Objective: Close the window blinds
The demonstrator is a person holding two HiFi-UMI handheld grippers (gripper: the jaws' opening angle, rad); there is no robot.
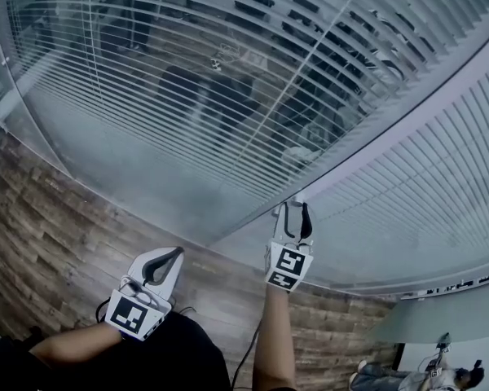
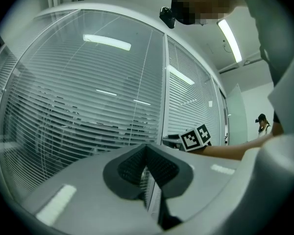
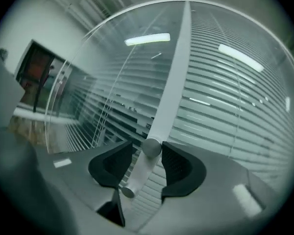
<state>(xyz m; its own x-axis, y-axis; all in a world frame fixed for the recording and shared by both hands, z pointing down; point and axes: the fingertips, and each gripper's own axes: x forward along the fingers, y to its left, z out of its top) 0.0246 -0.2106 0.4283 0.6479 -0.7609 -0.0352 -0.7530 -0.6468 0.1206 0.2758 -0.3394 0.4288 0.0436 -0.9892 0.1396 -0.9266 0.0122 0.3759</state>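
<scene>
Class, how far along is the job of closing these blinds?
Done: the right blinds look closed. In hand: the right hand-held gripper stands open round the knob on the frame. Left to do: the left blinds are see-through, slats open.

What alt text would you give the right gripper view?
The right gripper has its fingers apart on either side of a round knob on a white window post, with slatted blinds on both sides.
</scene>
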